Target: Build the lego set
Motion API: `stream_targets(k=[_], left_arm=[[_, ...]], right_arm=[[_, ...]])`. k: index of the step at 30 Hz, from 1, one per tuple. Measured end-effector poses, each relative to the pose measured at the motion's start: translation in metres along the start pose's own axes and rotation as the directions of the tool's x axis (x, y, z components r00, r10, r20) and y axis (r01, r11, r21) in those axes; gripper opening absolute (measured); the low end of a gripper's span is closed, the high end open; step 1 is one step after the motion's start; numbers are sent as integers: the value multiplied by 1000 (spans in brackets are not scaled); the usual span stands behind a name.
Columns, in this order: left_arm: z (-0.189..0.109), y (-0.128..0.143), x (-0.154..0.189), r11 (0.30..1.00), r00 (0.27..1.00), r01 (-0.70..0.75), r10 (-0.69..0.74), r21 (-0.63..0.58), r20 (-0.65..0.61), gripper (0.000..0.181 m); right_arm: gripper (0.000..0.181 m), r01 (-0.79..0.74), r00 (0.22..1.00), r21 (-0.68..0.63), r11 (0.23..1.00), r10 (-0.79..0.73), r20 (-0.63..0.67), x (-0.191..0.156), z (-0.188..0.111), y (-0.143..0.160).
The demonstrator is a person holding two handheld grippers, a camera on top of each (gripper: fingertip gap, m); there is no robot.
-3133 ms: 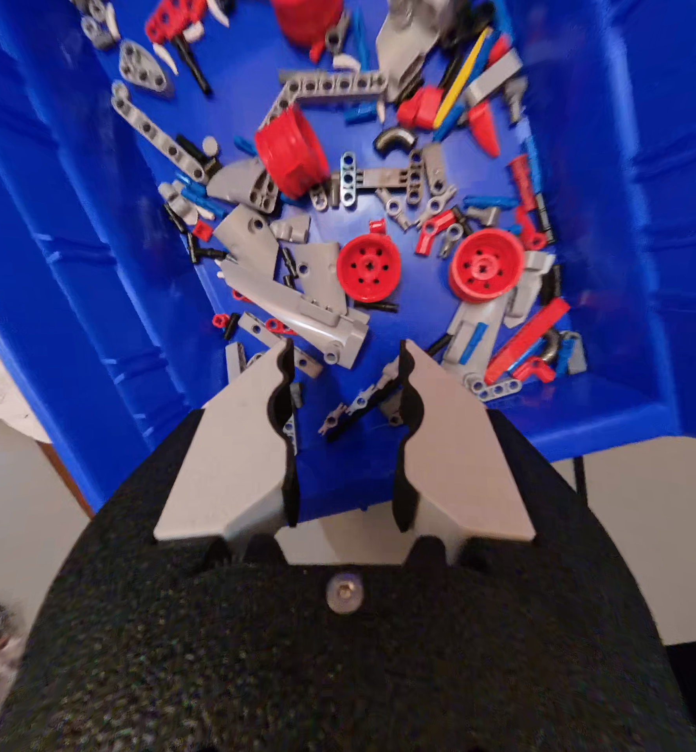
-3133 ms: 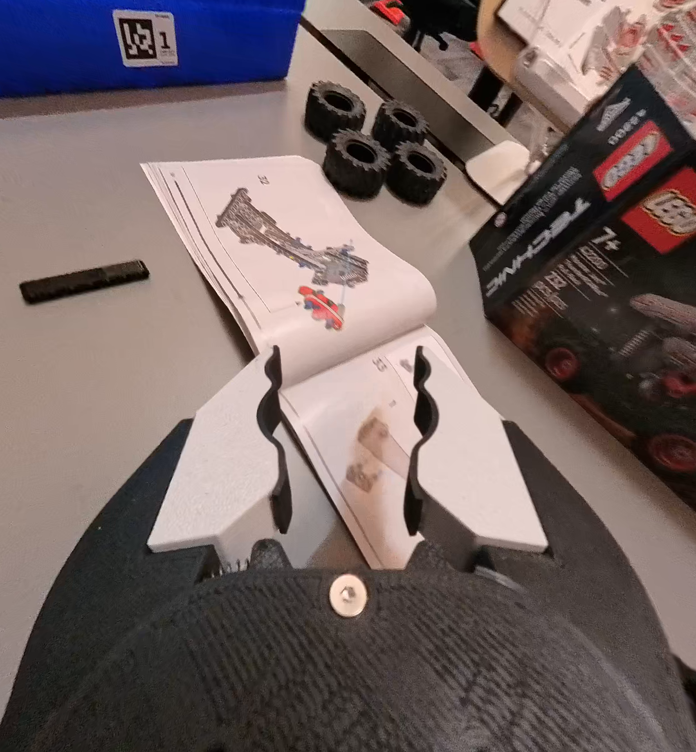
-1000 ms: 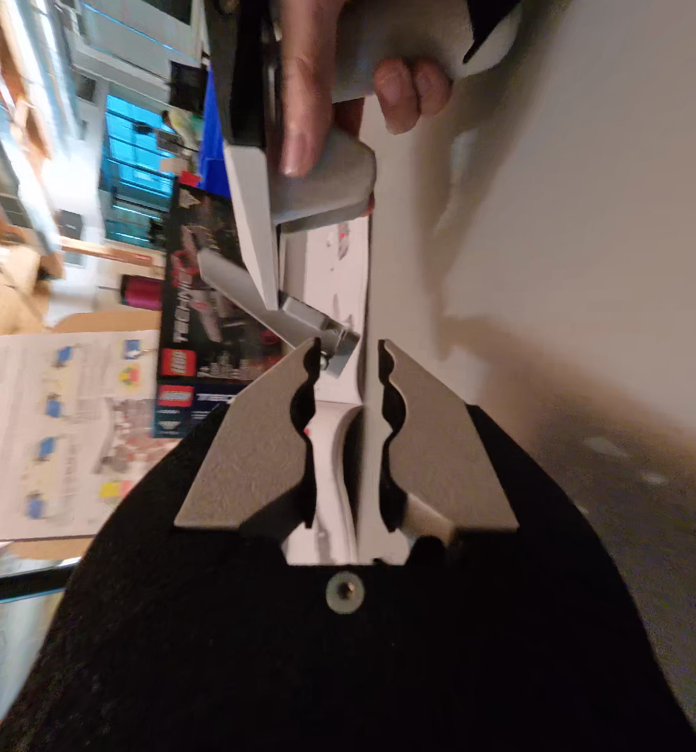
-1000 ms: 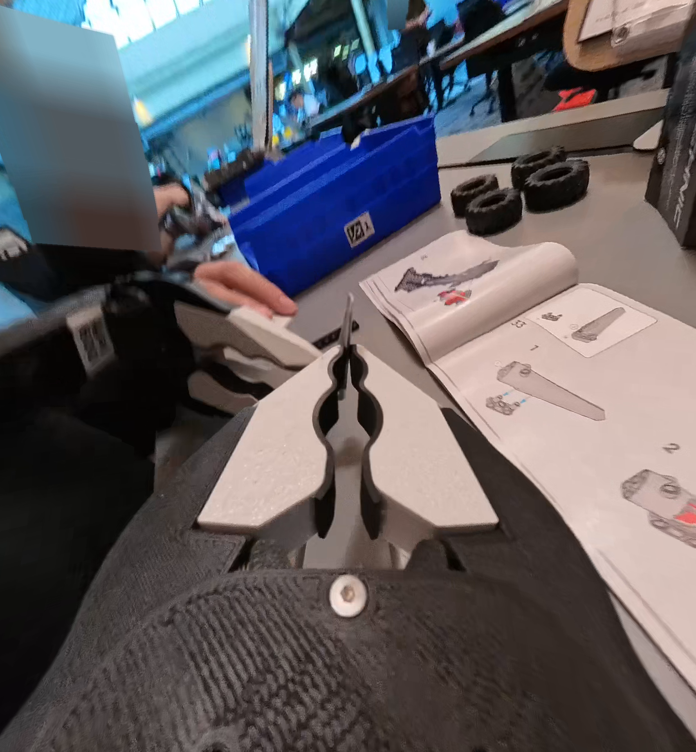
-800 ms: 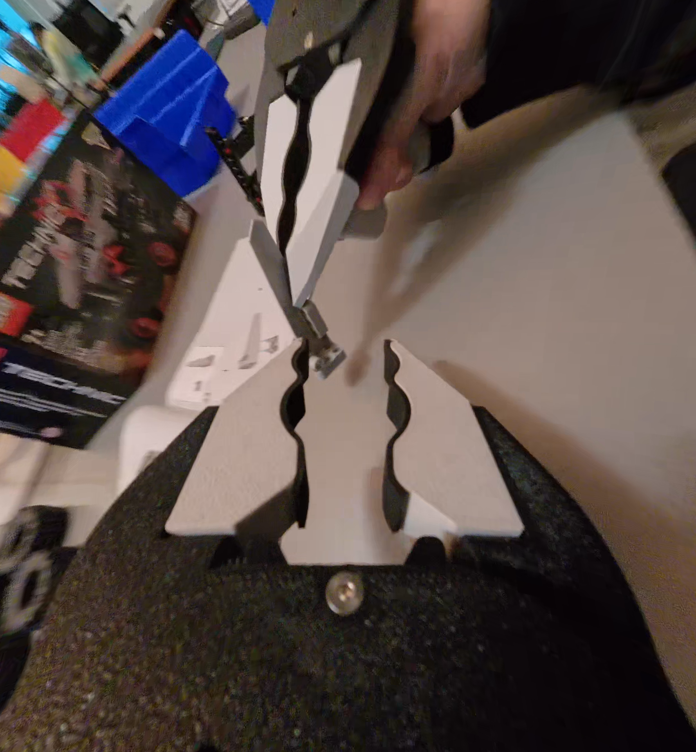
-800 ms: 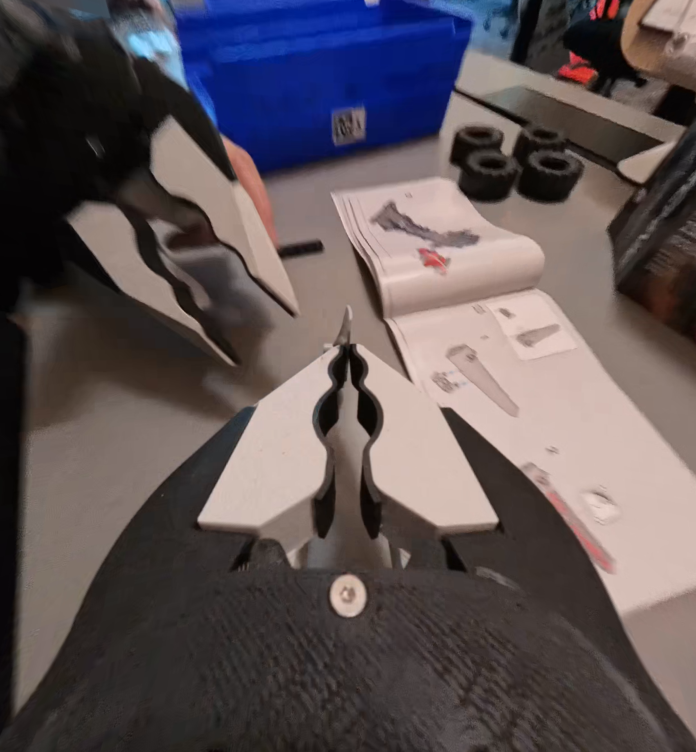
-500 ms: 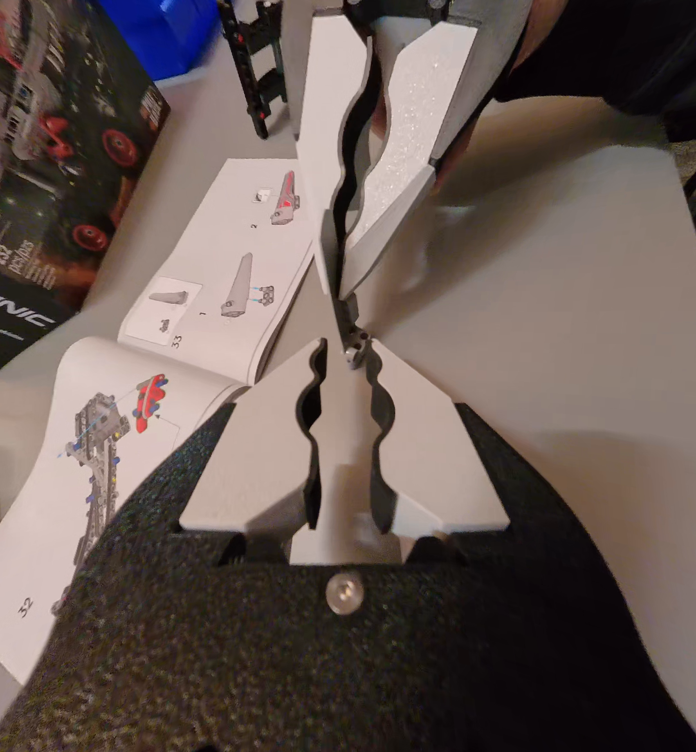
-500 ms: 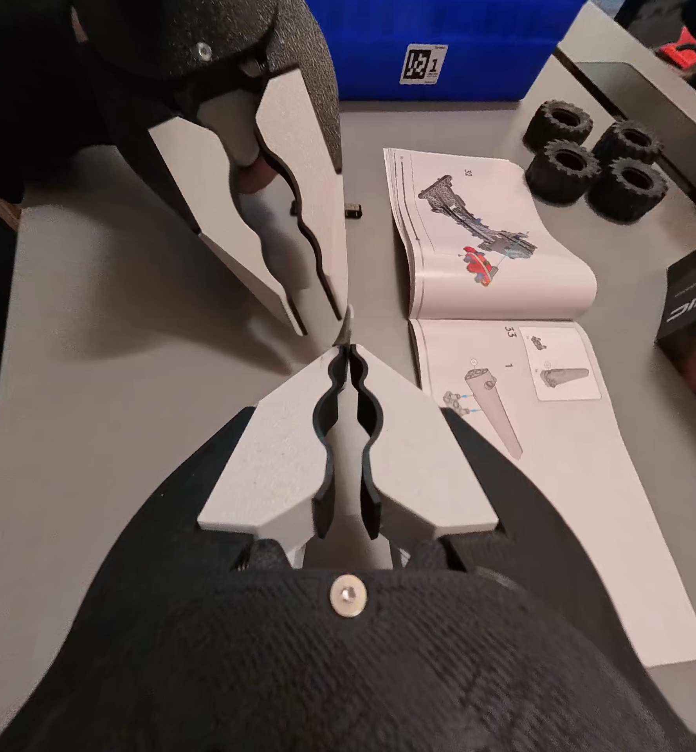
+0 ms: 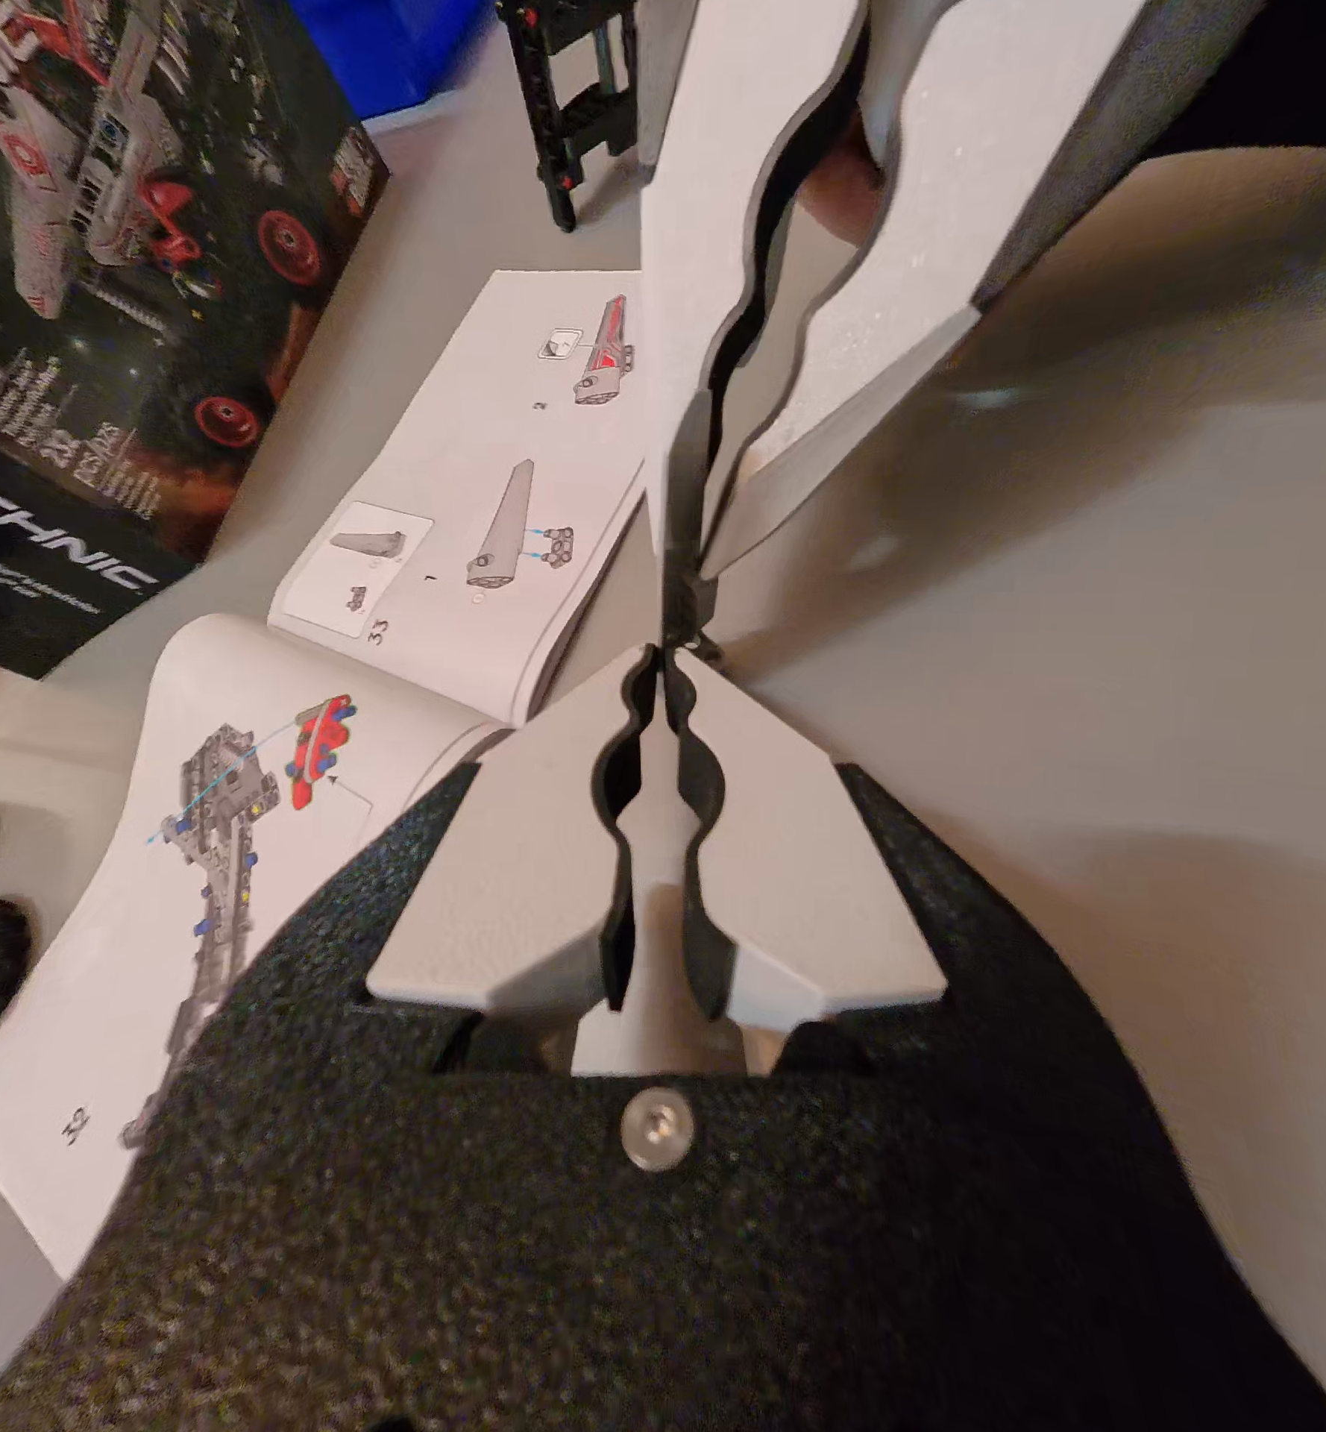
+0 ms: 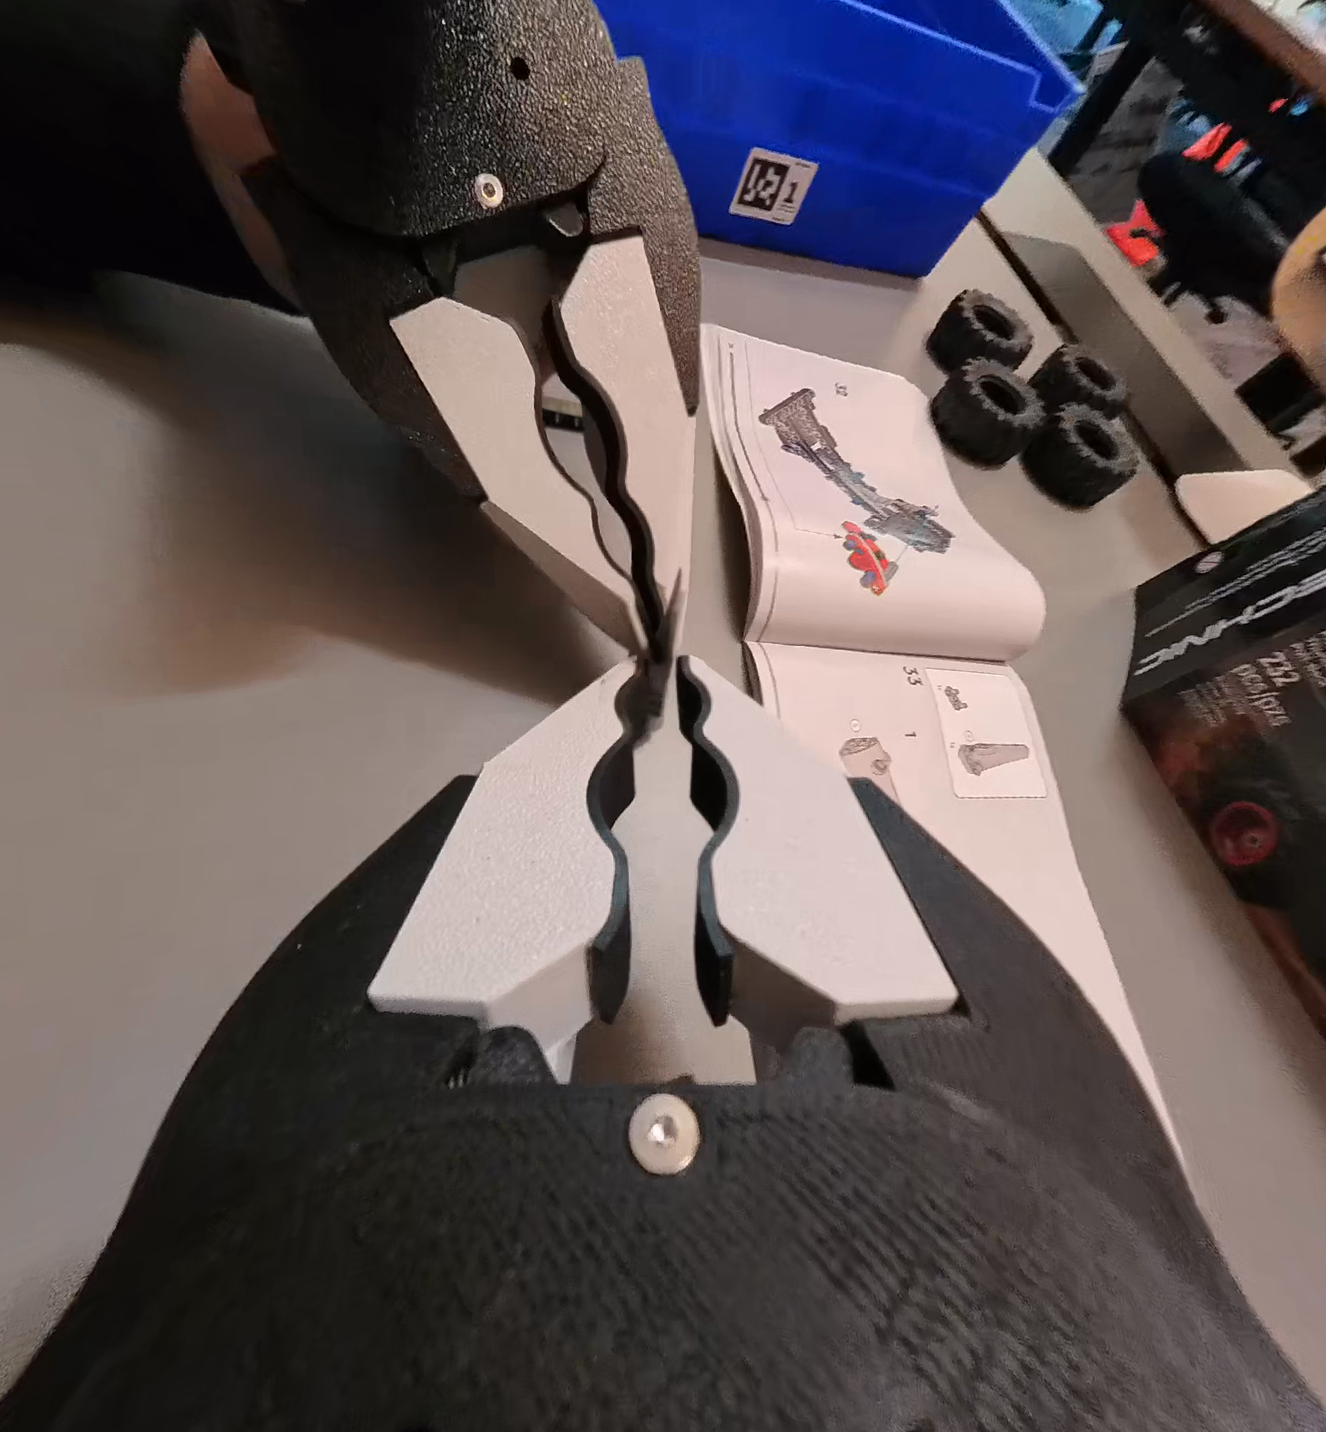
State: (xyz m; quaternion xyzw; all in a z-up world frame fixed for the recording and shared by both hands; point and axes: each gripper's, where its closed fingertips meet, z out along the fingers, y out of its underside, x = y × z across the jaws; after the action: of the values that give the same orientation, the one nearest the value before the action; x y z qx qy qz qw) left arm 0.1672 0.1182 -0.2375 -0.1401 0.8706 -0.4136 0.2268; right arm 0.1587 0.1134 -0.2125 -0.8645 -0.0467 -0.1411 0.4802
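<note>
Your two grippers meet tip to tip above the grey table (image 9: 1070, 697). Left gripper (image 9: 661, 668): jaws nearly pressed together, tips pinching the lower end of the long grey panel piece (image 9: 683, 496). Right gripper (image 10: 658, 682): jaws parted a little at the tips; in the left wrist view its fingers (image 9: 861, 403) lie along the panel's upper part, narrow gap between them, and you cannot tell whether it grips. A small dark piece (image 10: 654, 701) shows blurred where the tips meet.

Instruction booklet (image 10: 877, 542) lies open beside the grippers, pages showing the tapered panel step. Four black tyres (image 10: 1032, 418) clustered beyond it. Blue bin (image 10: 838, 116) at the far edge, a square coded tag on its front. Dark set box (image 9: 102, 271) beside the booklet. A black built frame (image 9: 575, 101) stands past the booklet near the bin
</note>
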Motion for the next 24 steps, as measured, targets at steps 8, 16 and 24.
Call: stream_targets(k=[8,16,24], left_arm=[[-5,-2,-9,995,990,-95,95,-9,105,0],[-2,-5,-8,988,985,149,-152,44,80,0],[0,2,-1,989,989,147,-148,9,32,0]], right_arm=[[20,-32,996,71,997,38,-86,6,-14,-7],[16,-42,990,144,989,61,-127,10,-11,-24],[0,-74,993,183,980,88,-75,7,0,-24]])
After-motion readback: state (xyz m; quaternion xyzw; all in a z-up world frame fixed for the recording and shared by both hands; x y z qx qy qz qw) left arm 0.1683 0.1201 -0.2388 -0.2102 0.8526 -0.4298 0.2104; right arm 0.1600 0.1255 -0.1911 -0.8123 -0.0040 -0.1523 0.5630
